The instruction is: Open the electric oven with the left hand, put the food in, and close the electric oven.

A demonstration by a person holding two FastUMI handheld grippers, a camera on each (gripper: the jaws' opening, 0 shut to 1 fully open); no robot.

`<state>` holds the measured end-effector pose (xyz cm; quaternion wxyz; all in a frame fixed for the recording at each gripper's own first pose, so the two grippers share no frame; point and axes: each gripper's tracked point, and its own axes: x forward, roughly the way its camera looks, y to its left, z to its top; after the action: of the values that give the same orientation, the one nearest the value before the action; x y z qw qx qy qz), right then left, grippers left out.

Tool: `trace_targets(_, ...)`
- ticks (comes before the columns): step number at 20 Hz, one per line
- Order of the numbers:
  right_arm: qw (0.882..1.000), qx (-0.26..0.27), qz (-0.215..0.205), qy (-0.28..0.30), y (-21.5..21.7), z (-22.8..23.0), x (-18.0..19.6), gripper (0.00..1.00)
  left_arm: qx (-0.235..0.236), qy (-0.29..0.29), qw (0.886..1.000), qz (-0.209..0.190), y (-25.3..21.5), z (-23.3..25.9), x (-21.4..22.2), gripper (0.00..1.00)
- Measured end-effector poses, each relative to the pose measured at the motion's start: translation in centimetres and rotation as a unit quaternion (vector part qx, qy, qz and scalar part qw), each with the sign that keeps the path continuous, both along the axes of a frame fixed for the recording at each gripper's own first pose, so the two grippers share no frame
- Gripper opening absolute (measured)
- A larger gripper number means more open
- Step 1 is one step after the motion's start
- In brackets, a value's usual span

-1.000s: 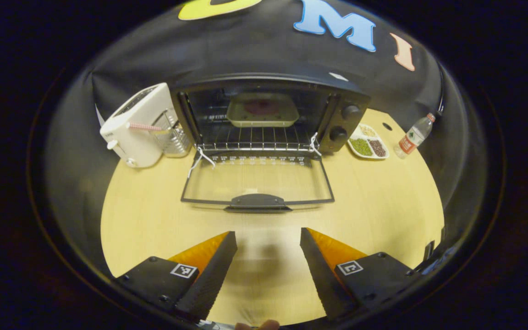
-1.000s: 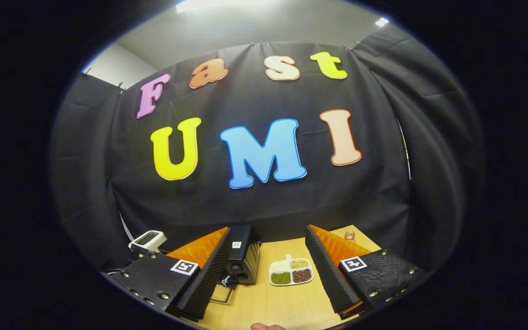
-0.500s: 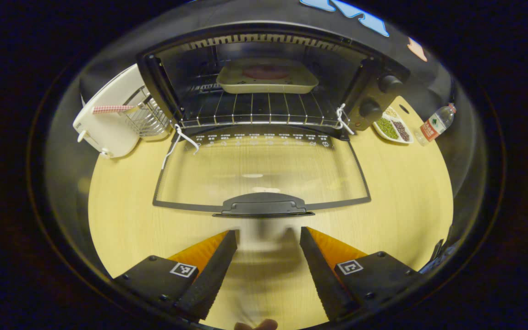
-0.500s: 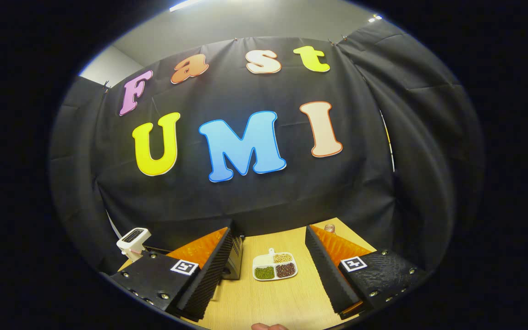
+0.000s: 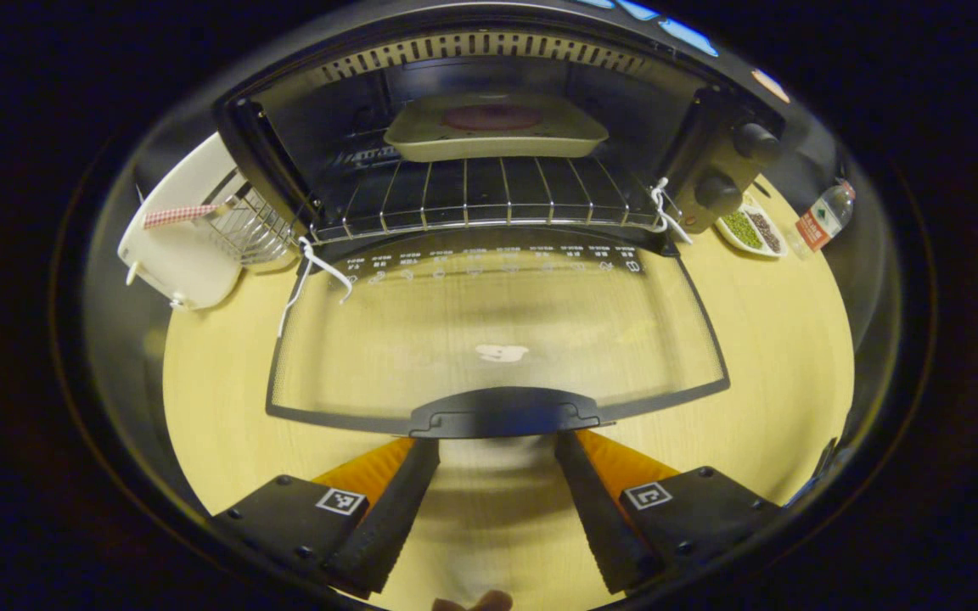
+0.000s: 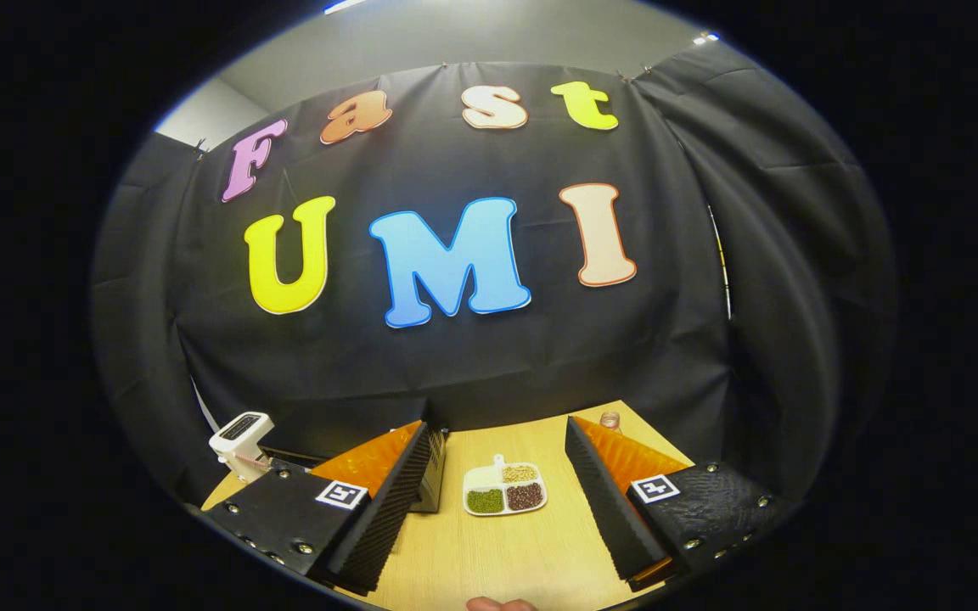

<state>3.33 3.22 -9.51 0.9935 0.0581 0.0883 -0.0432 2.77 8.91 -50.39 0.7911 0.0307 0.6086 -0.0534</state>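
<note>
A: Oven (image 5: 497, 110) in the left gripper view: door (image 5: 497, 339) dropped flat onto the wooden table (image 5: 778, 356), tray of food (image 5: 493, 131) sitting on the rack inside. Over the last second the door handle (image 5: 506, 413) has gone from well ahead of the left gripper (image 5: 496, 448) to right at its fingertips.

B: So the closing step?

A: My read, yes. Food is in; only the door is left. Jaws stand wide, empty, one on each side of the handle's ends, fingertips tucked just under its front edge. Contact I can't confirm.

B: Other things nearby?

A: Toaster (image 5: 179, 246) left of the oven; divided dish of beans (image 5: 752, 231) and a bottle (image 5: 824, 219) to its right.

B: Right gripper view?

A: Right gripper (image 6: 496, 454) raised above the table, jaws wide, nothing held. It has swung slightly: the bean dish (image 6: 504, 490) now sits between its fingers, far off. Toaster (image 6: 240, 433) at lower left.
</note>
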Motion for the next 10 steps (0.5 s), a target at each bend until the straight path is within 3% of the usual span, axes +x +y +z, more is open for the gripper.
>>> trace_targets(5, 1.0, 0.001, 0.014, -0.001, 1.2, -0.2, 0.2, 0.97, -0.006, -0.038, 0.999, -0.004, -0.1, 2.9, -0.1, 0.95)
trace_targets(8, 1.0, 0.02, 0.018, -0.009, 1.9, 0.1, 0.2, 0.98, -0.008, -0.057, 0.998, 0.001, -0.1, 4.4, -0.1, 0.99)
trace_targets(9, 0.999, 0.024, 0.019, -0.007, 2.1, -0.1, 0.2, 0.97, -0.006, -0.059, 0.998, 0.0, -0.1, 4.6, -0.1, 0.92)
trace_targets(10, 0.999, 0.027, 0.021, -0.006, 2.3, -0.2, 0.1, 0.97, -0.005, -0.06, 0.998, 0.001, -0.1, 4.7, 0.0, 0.91)
